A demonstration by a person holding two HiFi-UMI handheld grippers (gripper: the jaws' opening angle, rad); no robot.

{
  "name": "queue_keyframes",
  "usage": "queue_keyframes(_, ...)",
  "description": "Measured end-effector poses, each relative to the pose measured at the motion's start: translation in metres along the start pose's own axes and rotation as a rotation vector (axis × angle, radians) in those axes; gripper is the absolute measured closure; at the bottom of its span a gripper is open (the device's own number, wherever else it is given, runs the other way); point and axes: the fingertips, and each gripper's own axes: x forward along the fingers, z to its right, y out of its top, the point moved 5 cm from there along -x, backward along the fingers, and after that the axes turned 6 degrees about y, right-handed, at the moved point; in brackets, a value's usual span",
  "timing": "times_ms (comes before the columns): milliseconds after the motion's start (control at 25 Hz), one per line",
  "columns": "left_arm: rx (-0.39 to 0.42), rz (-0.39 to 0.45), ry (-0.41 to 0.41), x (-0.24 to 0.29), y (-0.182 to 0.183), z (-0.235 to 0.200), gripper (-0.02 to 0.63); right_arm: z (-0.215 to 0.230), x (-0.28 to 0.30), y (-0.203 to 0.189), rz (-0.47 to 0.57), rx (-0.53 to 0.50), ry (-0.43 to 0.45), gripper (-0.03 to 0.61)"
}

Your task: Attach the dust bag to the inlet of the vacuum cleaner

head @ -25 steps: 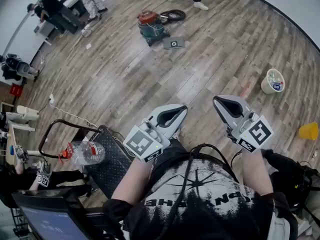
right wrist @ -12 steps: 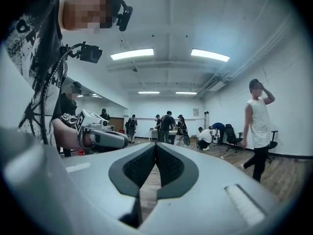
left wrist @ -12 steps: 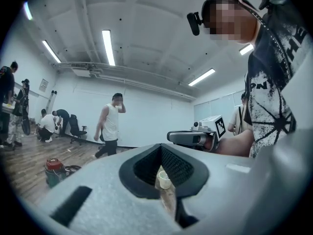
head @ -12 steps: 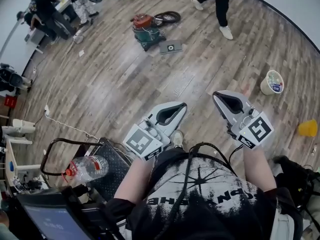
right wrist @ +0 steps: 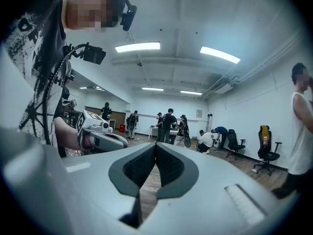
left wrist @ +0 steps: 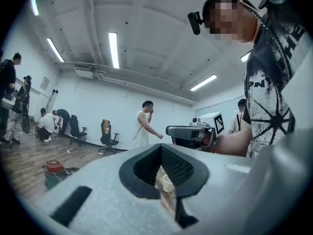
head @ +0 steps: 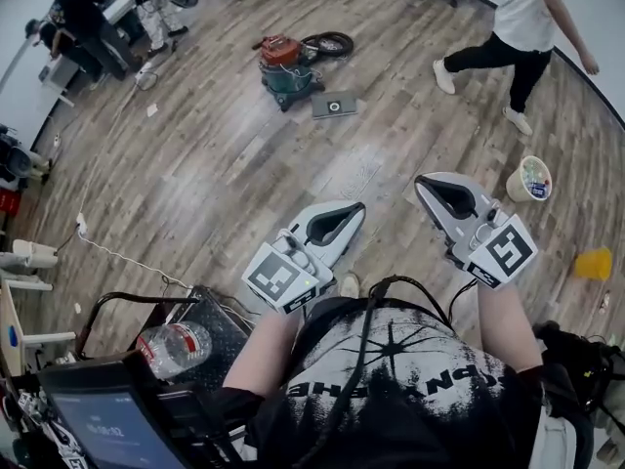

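Plainly, the shirt lettering cannot be read; only the square markers on the cubes are made out. The left gripper and right gripper are held level, jaws pressed together with nothing between them. The vacuum cleaner is seen well ahead on the wooden floor, with a flat grey piece, likely the dust bag, just beside it. Wide bare floor lies between. Since the earlier frame, a person in a white top has come into view near the white tub.
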Motion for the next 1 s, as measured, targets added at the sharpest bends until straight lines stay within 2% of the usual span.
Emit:
queue_keyframes(360,0.023,-0.022,-0.024,-0.003,0.006,-0.052,0.614,0.01,0.052,-0.011,-0.002,0.025,0.002,0.574)
queue_keyframes(640,0.029,-0.047,-0.033,-0.001,0.0,-0.073,0.614,0.011,0.077,-0.022,-0.02,0.002,0.03,0.574)
queue_keyframes(1000,0.033,-0.105,-0.092,0.029,-0.012,-0.087,0.614,0.039,0.08,-0.038,-0.029,0.032,0.003,0.574)
